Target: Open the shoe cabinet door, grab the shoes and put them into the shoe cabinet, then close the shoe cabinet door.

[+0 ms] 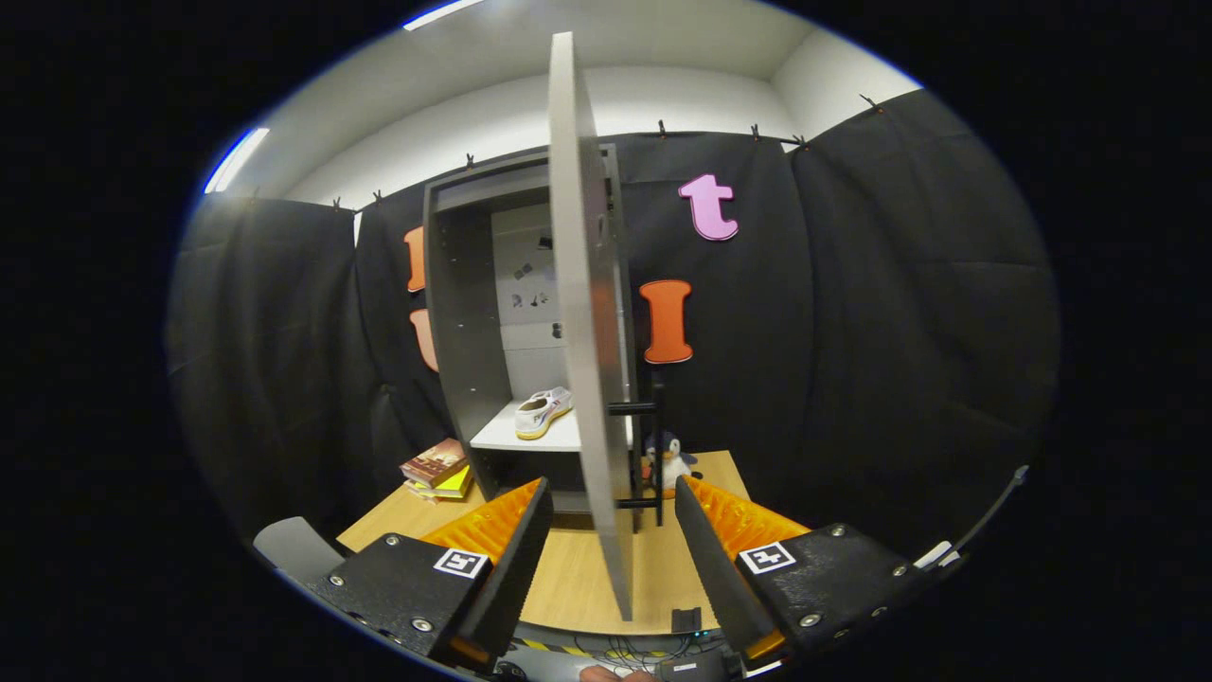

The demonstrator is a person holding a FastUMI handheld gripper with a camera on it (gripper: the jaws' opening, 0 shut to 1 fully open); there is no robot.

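A grey shoe cabinet [459, 313] stands on a wooden table [568, 578] with its door [587, 332] swung wide open, edge-on toward me. A black bar handle [655, 445] runs down the door's outer face. On the cabinet's white shelf [502, 438] sit white shoes with yellow soles [543, 413]. My gripper [611, 511] is open, and the door's lower edge stands between the two fingers without either pressing on it.
A stack of books [437, 469] lies on the table left of the cabinet. A small penguin toy [672, 461] stands behind the door to the right. A grey chair back [294, 547] sits by the table's near left corner. Cables [625, 652] lie below the table's front edge.
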